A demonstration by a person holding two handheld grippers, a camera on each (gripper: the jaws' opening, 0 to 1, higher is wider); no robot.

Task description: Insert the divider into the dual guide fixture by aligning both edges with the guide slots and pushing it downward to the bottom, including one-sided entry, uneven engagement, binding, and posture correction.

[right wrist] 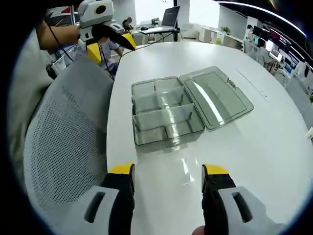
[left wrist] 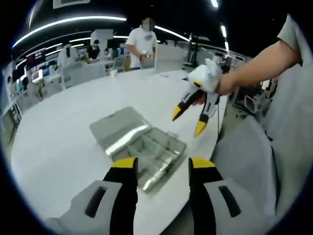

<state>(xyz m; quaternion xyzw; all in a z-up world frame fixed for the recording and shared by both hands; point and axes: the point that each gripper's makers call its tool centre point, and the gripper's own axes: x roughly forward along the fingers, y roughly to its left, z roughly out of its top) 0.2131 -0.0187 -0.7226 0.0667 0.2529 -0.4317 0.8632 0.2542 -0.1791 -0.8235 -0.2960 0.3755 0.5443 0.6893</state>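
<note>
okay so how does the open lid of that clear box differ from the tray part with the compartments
The lid is one flat open panel, while the tray is split by dividers into several compartments. The lid lies folded out on the table, catching a bright streak of glare; the tray has raised walls. In the right gripper view the lid lies right of the tray. Both are clear plastic, joined along one edge.

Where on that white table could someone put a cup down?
Bare tabletop lies between the right gripper and the clear plastic compartment box, and beyond its open lid on the white round table. The grey mesh chair crowds the near edge.
</note>
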